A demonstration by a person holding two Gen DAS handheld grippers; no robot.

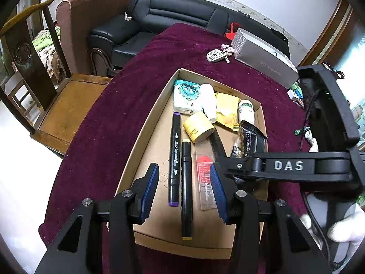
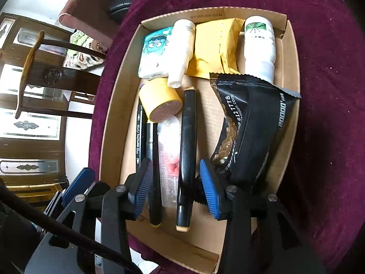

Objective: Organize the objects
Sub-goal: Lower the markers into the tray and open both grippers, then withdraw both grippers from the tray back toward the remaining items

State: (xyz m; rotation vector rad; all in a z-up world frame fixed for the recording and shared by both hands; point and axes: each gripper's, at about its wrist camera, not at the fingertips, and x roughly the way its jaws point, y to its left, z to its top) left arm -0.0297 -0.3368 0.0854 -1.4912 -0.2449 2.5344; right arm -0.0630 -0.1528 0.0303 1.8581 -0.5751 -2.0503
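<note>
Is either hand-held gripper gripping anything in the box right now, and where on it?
Nothing is held. The left hand-held gripper and right hand-held gripper are open above the markers, pads clear of them.

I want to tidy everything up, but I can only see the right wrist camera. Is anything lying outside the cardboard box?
Observer: Yes. A grey box lies on the dark red cloth, beyond the far end of the cardboard box.
Operator: Anything else out there?
Observer: A bunch of keys lies on the cloth close beside the grey box.
Operator: My jaws hide the near end of the leftmost marker. What colour is it?
Observer: Purple. That marker lies flat on the floor of the cardboard box.
</note>
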